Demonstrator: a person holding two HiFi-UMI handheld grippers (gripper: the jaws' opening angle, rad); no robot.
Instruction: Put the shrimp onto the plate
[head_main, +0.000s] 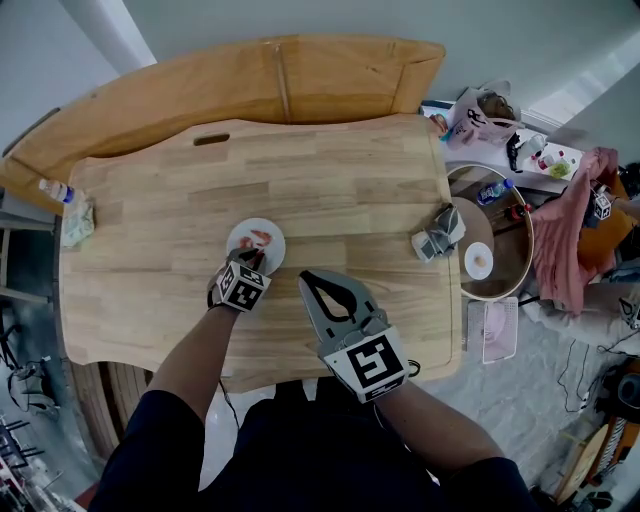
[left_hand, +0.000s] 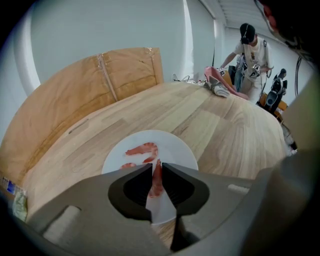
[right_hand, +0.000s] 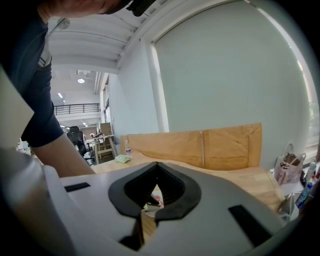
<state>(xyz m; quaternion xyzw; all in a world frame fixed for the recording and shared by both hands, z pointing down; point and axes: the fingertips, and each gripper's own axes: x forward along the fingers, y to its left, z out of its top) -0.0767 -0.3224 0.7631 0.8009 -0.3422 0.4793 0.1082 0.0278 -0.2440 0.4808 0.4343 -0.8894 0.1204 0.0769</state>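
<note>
Soft, even daylight fills all views; the pale wooden surface (head_main: 330, 190) shows only weak shadows. Both gripper views bend strongly and go black at the corners; their close foreground is soft

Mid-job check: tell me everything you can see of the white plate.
The plate is small, round and plain white with a smooth, glossy look. It lies flat on the wooden table, left of the table's middle. One red-orange shrimp lies on it, with a smaller piece beside that. The left gripper hangs over its near edge, jaws shut on a second shrimp.
</note>
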